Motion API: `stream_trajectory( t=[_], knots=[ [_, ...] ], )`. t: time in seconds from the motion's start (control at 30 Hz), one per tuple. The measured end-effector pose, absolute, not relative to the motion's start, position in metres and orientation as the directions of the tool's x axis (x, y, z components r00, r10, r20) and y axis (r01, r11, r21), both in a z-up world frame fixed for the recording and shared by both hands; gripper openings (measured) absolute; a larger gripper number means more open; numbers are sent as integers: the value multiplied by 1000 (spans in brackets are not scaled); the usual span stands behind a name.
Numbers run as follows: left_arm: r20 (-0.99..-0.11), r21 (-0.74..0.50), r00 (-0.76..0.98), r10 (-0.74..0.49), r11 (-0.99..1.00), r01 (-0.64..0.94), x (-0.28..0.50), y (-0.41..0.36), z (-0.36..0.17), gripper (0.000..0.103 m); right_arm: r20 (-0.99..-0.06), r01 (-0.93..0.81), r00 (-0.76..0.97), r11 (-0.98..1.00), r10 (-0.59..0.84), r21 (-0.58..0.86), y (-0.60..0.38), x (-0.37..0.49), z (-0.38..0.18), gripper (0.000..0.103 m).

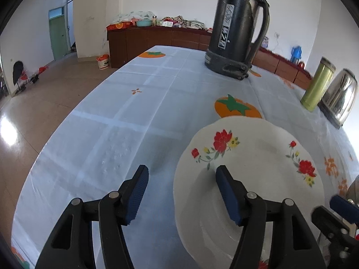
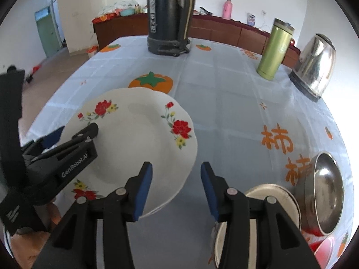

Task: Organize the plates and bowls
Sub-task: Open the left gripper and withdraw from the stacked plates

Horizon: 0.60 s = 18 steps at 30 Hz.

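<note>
A white plate with red flowers (image 1: 251, 168) lies on the table; it also shows in the right wrist view (image 2: 139, 139). My left gripper (image 1: 181, 192) is open, its right finger over the plate's left rim, its left finger over the cloth. My right gripper (image 2: 177, 190) is open and empty, at the plate's right edge. The left gripper (image 2: 74, 139) shows in the right wrist view over the plate's left side. A steel bowl (image 2: 325, 192) and steel plates (image 2: 276, 199) sit right of the right gripper.
A dark thermos jug (image 1: 235, 27) stands at the far middle of the table (image 1: 134, 116). A green flask (image 2: 273, 49) and a steel kettle (image 2: 316, 65) stand at the right. Something red (image 2: 323, 248) lies by the bowl. The table's left edge drops to the floor.
</note>
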<state>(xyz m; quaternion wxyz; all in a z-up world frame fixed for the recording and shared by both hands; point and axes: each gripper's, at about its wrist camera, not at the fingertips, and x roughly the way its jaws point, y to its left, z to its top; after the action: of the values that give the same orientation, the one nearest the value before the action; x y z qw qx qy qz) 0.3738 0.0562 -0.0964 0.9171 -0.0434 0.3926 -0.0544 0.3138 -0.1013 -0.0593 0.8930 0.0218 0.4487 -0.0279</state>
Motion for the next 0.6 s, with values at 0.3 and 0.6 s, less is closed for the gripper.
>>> stream_trajectory(
  t=[0.3, 0.6],
  knots=[
    [-547, -163, 829, -119, 986, 34, 331, 81, -66, 70, -699, 84, 714, 987, 34, 134, -123, 229, -6, 56],
    [-511, -107, 857, -65, 994, 11, 247, 91, -62, 70, -637, 181, 771, 955, 12, 237, -166, 129, 1, 57]
  ],
)
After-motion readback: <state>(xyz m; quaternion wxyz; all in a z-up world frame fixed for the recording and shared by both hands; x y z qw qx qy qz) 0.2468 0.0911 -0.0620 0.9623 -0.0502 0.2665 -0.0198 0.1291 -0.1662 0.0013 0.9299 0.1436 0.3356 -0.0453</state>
